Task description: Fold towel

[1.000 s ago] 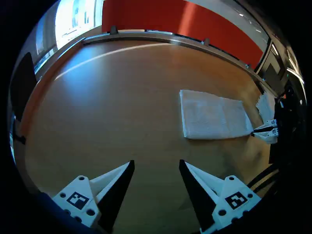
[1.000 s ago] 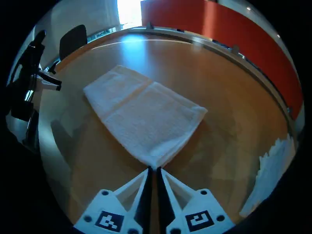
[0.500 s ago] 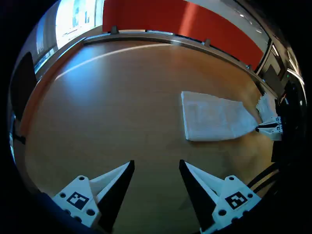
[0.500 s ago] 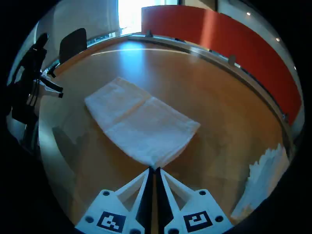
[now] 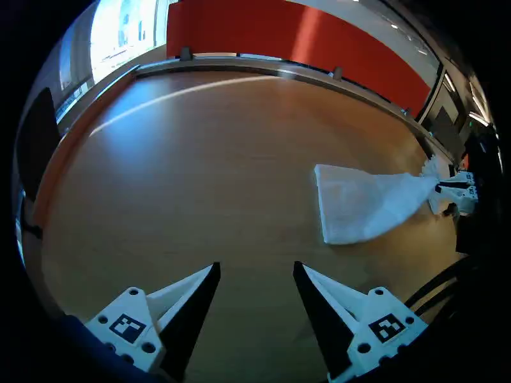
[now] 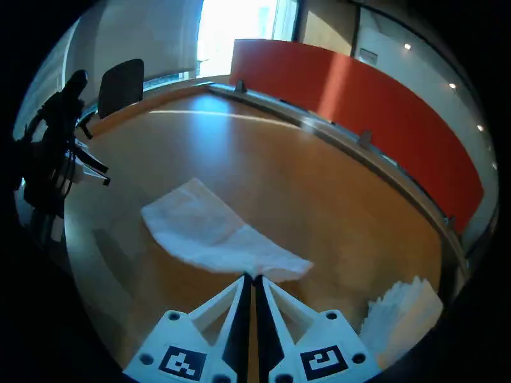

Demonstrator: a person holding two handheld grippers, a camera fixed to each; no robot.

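Pinching one corner of the white towel (image 6: 211, 233) in the right tool (image 6: 251, 279), at the bottom centre of the right gripper view, both fingers clenching tight on the cloth. Holding that corner raised off the wooden bench (image 6: 287, 172), with the rest of the towel sloping away toward the left of the frame and lying on the wood there.

Appearing again at the right edge of the left gripper view, grasping the same corner, with the towel drawn out to a point at the fingertips and its wider end lying flat on the bench right of centre.

Holding the left tool (image 5: 255, 271) released, fingers standing well apart at the bottom of its own frame, hovering over bare wood well apart from the towel.

Sharing the bench with a stack of white cloths (image 6: 402, 313) at the lower right of the right gripper view, near the grasped corner. Facing a red panel (image 6: 358, 89) along the far edge of the bench and a dark chair (image 6: 121, 83) at the upper left.
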